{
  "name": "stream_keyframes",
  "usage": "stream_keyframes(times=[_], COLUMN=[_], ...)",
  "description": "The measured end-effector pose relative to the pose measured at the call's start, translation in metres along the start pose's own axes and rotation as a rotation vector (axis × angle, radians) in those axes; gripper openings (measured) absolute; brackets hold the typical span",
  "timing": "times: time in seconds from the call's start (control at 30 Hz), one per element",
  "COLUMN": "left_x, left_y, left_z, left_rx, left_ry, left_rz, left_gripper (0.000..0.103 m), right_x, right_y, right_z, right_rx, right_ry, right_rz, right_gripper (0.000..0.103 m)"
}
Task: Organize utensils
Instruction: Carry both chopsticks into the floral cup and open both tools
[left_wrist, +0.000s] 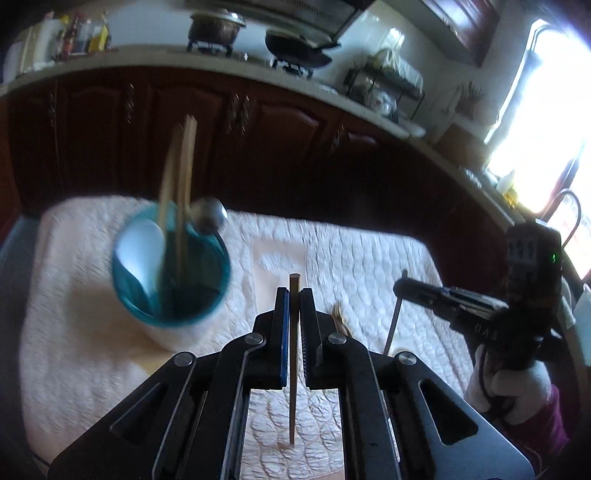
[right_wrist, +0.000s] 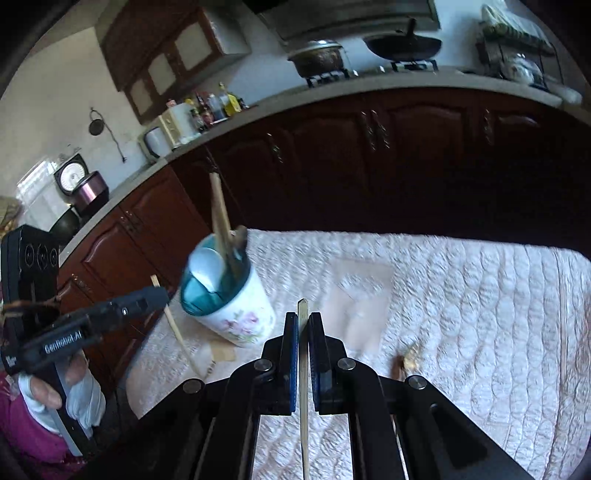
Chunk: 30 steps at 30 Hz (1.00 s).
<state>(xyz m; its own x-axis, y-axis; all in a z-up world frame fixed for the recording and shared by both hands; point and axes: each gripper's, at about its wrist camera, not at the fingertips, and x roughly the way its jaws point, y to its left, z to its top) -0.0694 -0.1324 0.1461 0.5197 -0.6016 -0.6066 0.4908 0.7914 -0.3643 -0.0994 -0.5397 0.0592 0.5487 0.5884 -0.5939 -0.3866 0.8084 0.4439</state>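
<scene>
Left tongs (left_wrist: 294, 295) clamped on dark chopstick (left_wrist: 293, 354), right tongs (right_wrist: 303, 321) clamped on pale chopstick (right_wrist: 303, 369) — both sticks clear of quilted desk (right_wrist: 480, 295). Cup (left_wrist: 170, 273) ahead-left, already crowded: tilt tips down, feed one stick at a time — avoid knocking spoon (left_wrist: 142, 247).

You are looking at a white floral cup (right_wrist: 236, 314) with a teal inside, standing on the quilted cloth and holding chopsticks (left_wrist: 181, 173), a white spoon (left_wrist: 142, 251) and, seemingly, a metal one. Two more chopsticks, one (left_wrist: 293, 354) and another (right_wrist: 303, 387), are hanging upright, each pinched between jaws.
</scene>
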Motion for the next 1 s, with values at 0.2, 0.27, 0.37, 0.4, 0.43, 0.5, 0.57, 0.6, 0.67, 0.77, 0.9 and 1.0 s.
stream_keyframes(times=[0.2,0.27,0.37,0.4,0.43,0.5,0.57,0.6,0.67,0.77,0.9,1.0], left_x=[-0.032,-0.043,-0.058,-0.065,-0.071,-0.082,-0.090,-0.095,-0.102,-0.107,-0.102,-0.091], left_y=[0.011,0.014,0.018,0.020,0.022,0.025,0.028,0.030,0.035,0.043,0.057,0.067], left_z=[0.024,0.035,0.049,0.056,0.061,0.074,0.084,0.091,0.102,0.115,0.123,0.119], left_rx=[-0.012,-0.007,-0.010,-0.012,-0.015,-0.013,-0.009,-0.006,0.000,0.005,0.022,0.030], left_ry=[-0.058,-0.080,-0.112,-0.125,-0.134,-0.159,-0.185,-0.202,-0.230,-0.253,-0.271,-0.263], left_rz=[0.002,0.007,0.008,0.007,0.007,0.012,0.023,0.033,0.059,0.099,0.176,0.219], left_gripper=[0.004,0.004,0.004,0.004,0.004,0.004,0.004,0.004,0.004,0.004,0.004,0.004], right_x=[-0.005,-0.008,-0.016,-0.019,-0.021,-0.024,-0.025,-0.024,-0.023,-0.016,0.007,0.032], right_y=[0.024,0.029,0.043,0.046,0.052,0.062,0.072,0.077,0.086,0.094,0.102,0.101], right_z=[0.022,0.034,0.056,0.062,0.070,0.086,0.099,0.106,0.118,0.135,0.149,0.152], right_rx=[-0.048,-0.058,-0.087,-0.094,-0.103,-0.126,-0.143,-0.150,-0.157,-0.160,-0.160,-0.137], right_ry=[-0.040,-0.060,-0.100,-0.111,-0.125,-0.150,-0.170,-0.181,-0.203,-0.230,-0.243,-0.222], right_rz=[0.025,0.037,0.052,0.057,0.066,0.070,0.070,0.075,0.078,0.078,0.063,0.073], right_gripper=[0.005,0.005,0.005,0.005,0.005,0.005,0.005,0.005,0.005,0.005,0.005,0.005])
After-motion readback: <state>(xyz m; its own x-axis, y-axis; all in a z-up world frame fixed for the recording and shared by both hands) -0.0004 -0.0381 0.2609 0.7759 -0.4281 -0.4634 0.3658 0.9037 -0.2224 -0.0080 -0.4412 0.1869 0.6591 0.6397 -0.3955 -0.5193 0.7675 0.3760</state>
